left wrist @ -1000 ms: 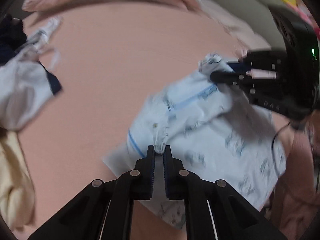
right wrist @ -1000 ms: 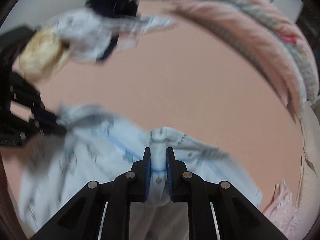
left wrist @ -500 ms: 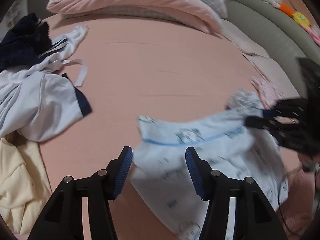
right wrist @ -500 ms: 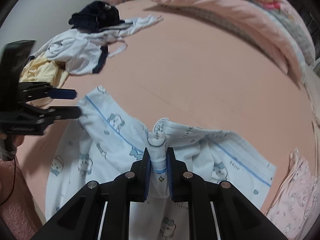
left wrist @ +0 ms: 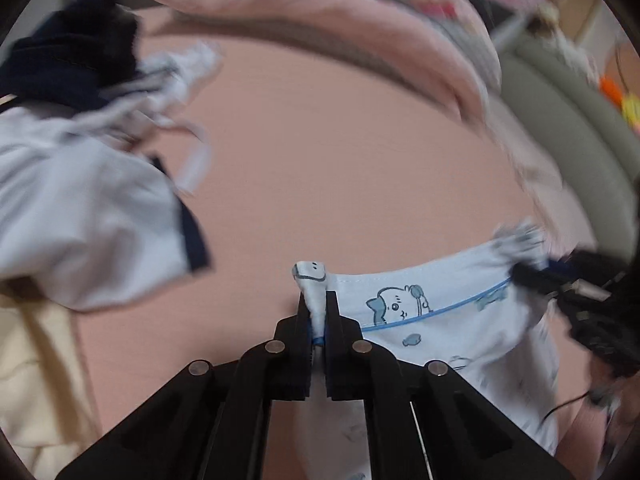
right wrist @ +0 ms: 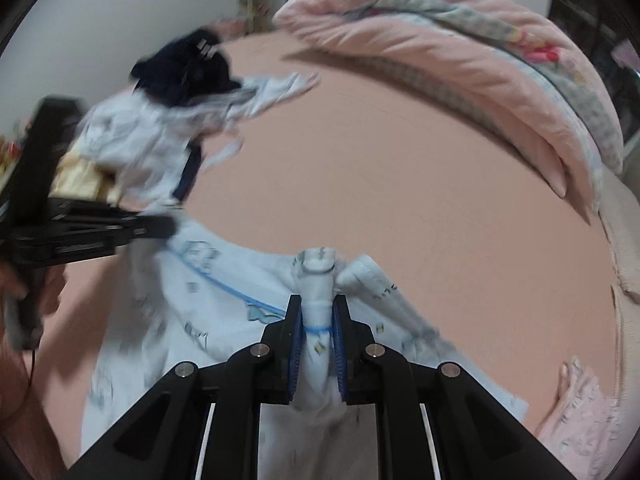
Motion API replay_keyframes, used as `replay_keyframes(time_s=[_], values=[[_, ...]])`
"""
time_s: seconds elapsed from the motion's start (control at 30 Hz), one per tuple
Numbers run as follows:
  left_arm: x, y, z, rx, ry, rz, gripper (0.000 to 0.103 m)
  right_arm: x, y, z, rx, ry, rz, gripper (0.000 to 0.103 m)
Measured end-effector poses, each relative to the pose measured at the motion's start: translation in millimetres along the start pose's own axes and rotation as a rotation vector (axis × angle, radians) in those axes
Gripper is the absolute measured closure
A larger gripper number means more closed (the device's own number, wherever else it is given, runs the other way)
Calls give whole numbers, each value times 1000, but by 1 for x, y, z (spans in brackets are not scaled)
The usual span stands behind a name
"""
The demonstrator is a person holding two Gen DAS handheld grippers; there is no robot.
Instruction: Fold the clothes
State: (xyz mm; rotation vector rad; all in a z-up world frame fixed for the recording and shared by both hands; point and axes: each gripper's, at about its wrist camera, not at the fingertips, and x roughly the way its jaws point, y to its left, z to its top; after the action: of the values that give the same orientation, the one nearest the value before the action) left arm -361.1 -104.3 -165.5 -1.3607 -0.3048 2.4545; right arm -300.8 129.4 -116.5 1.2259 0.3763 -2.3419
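Blue-piped pale garment [left wrist: 432, 320] with cartoon prints, no readable writing, pinched by left tool [left wrist: 318, 300] and right tool [right wrist: 318, 308].

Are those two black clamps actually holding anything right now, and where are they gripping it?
Yes. Both grip the same pale blue cartoon-print garment along its blue-piped edge: the left gripper pinches a corner, the right gripper a bunched fold farther along.
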Motion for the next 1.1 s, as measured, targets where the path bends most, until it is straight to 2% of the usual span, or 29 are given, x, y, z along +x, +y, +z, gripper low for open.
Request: replay_keyframes(time_s=[0.13, 0.23, 0.3, 0.33, 0.37, 0.4, 0.47, 0.5, 0.53, 0.6, 0.63, 0.67, 0.7, 0.73, 0.83, 0.93, 1.0, 1.03, 1.1], values=[[-10, 14, 9, -18, -60, 88, 100, 36, -4, 17, 40, 4, -38, 91], [13, 22, 6, -6, -18, 176, 99, 71, -3, 26, 27, 26, -111, 91], [39, 37, -3, -21, 98, 228, 98, 99, -14, 28, 86, 141, -101, 91], [45, 40, -4, -36, 118, 228, 97, 104, -20, 28, 131, 171, -64, 91], [41, 43, -4, -52, 94, 210, 98, 99, -24, 29, 163, 163, -25, 90], [38, 45, -1, -70, 108, 197, 97, 94, -29, 29, 195, 154, 14, 89], [33, 47, 3, -79, 126, 176, 95, 81, -29, 30, 174, 116, 50, 79], [30, 47, 3, -69, 120, 183, 95, 79, -27, 29, 144, 120, 82, 65], [30, 46, 2, -52, 122, 198, 95, 83, -24, 27, 125, 146, 96, 56], [33, 43, -2, -19, 130, 214, 95, 97, -19, 22, 92, 215, 105, 56], [37, 41, -4, -1, 136, 224, 95, 101, -18, 19, 83, 227, 89, 63], [39, 37, -6, 14, 137, 239, 95, 97, -13, 17, 55, 200, 60, 66], [41, 35, -6, 30, 136, 256, 95, 90, -5, 15, 19, 168, 62, 77], [42, 32, -7, 44, 135, 271, 95, 83, 2, 14, -12, 153, 78, 82], [42, 34, -6, 43, 138, 264, 95, 63, 27, 3, -133, 131, 117, 82], [42, 42, -6, 13, 143, 243, 95, 51, 32, 1, -185, 108, 124, 81], [42, 46, -5, -2, 147, 236, 95, 44, 18, 5, -86, 57, 153, 81], [43, 46, -5, 2, 148, 239, 95, 45, 5, 9, -17, 66, 175, 81], [44, 45, -6, 23, 149, 252, 95, 63, -13, 10, 67, 159, 154, 81]])
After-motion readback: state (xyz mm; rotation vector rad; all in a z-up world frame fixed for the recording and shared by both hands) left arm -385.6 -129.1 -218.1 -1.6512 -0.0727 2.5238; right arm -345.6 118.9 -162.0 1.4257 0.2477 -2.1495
